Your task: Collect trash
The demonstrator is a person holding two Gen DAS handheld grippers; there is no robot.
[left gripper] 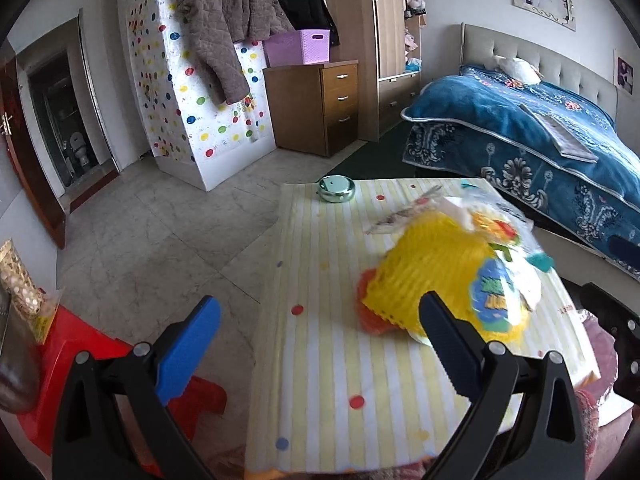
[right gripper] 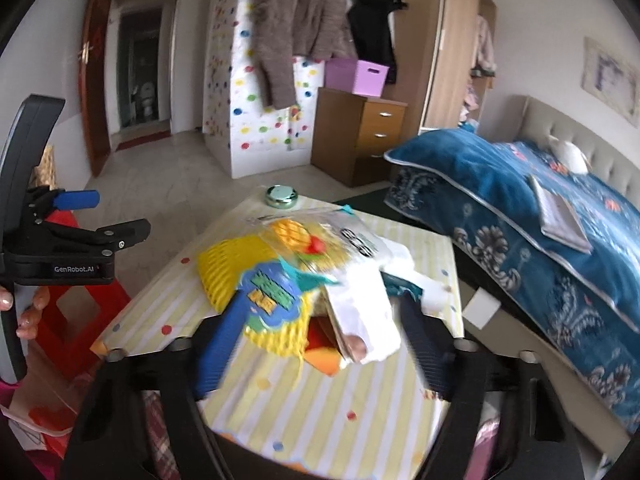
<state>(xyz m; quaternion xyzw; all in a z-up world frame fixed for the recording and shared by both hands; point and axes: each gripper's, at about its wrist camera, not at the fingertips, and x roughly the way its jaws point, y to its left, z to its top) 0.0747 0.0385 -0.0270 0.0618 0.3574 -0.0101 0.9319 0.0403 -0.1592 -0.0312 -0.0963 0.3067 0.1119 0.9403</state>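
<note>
Right hand-held gripper (right gripper: 316, 340) angled down, jaws spread around trash pile (right gripper: 304, 276) on counter (right gripper: 320, 400); left hand-held gripper (left gripper: 320, 344) spread, empty, beside pile; green tin (left gripper: 336, 188) at far edge.

Soft, even daylight filled my room, with no glare. The trash pile (right gripper: 296, 284) and my right fingers (right gripper: 218, 344) smeared with motion blur; fisheye edges curved and darkened.
</note>
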